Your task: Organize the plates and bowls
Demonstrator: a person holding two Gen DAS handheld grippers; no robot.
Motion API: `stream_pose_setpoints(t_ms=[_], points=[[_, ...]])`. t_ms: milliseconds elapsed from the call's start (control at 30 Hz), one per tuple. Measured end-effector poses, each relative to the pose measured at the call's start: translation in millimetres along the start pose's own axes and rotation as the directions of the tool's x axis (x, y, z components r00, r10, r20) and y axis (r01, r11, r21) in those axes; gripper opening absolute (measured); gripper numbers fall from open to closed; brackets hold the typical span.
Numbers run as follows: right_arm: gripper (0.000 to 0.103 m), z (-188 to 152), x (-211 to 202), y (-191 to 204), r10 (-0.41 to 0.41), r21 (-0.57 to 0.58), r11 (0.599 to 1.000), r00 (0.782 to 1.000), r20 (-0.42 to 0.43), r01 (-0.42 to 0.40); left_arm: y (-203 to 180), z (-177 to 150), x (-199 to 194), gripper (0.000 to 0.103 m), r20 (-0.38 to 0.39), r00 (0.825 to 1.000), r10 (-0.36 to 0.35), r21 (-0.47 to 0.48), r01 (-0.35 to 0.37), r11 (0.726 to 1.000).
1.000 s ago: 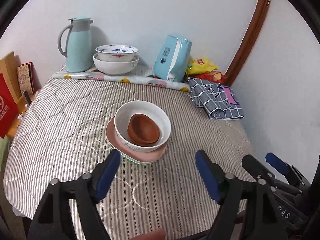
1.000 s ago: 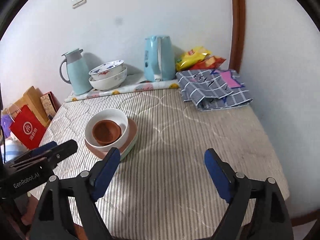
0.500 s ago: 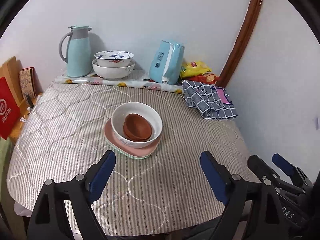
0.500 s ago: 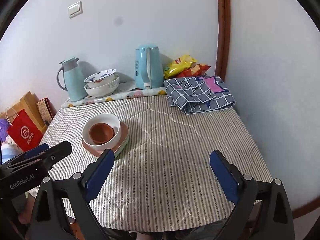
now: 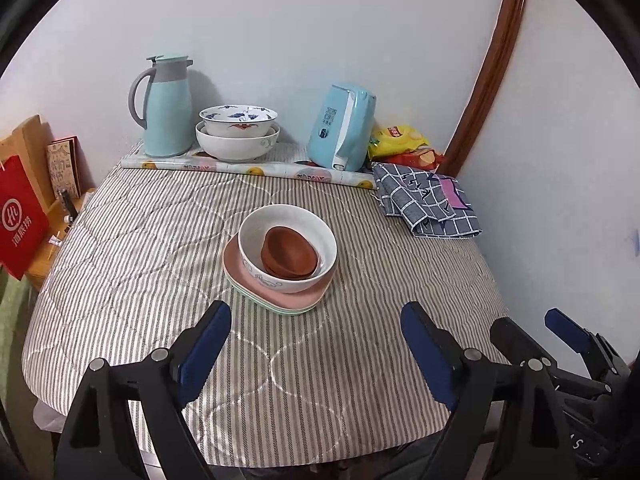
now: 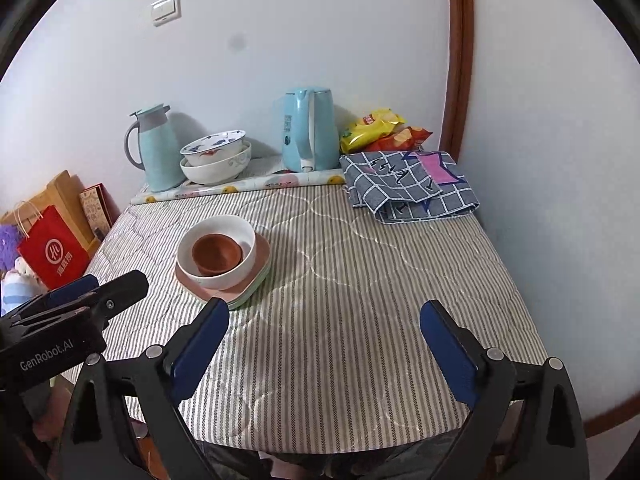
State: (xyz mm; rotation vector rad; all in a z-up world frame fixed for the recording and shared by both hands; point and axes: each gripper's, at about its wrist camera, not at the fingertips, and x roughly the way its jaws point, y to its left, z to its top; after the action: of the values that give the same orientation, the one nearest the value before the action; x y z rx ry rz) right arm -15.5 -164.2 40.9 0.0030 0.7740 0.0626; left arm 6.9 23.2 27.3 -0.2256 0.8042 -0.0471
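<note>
A worktop (image 6: 360, 320) under a grey-striped quilted cover stands in a corner between pale blue-white walls (image 6: 300, 32). A brown wooden trim (image 6: 456, 60) runs up the far right corner. A white light switch (image 6: 165, 9) sits high on the far wall, left of a faint dark smudge (image 6: 237, 43). Soft light gives a sheen to the cover.
</note>
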Motion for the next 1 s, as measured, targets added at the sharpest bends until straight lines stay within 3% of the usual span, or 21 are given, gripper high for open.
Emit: stream_pose_setpoints(t_ms=[1000], points=[[0.095,0.5,-7.8,3.4,0.006,0.002,1.0,1.0,0.019,-0.006,-1.2,-6.1,-3.7,0.086,0.007,1.0,0.03,0.012,-0.03,0.999]])
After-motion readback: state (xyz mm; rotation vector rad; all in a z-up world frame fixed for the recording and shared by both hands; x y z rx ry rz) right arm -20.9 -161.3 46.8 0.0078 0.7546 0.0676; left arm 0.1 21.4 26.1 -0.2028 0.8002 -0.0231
